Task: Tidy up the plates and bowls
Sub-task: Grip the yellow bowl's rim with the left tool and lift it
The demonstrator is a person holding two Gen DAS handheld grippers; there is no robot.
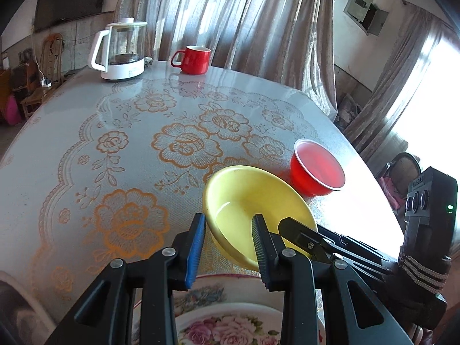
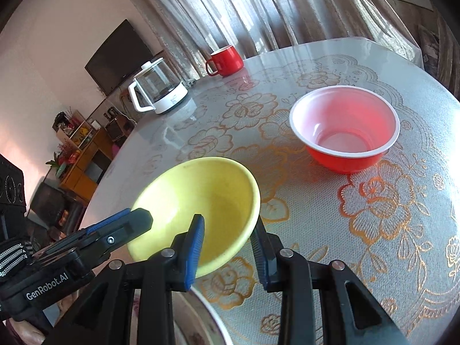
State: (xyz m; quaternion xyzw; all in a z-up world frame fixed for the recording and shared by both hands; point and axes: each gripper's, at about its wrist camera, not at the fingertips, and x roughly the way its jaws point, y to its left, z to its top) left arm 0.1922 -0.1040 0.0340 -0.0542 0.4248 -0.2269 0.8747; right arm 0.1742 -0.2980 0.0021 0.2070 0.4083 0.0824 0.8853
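Observation:
A yellow bowl is tilted above the table, over the edge of a flowered plate at the near edge. My left gripper straddles the bowl's near rim, jaws apart, one finger outside and one inside. My right gripper straddles the opposite rim the same way; it shows in the left wrist view. Whether the pads press the rim I cannot tell. A red bowl stands upright on the table beyond.
A glass kettle with a white base and a red mug stand at the far side of the round table. Curtains hang behind. The table edge drops off to the right.

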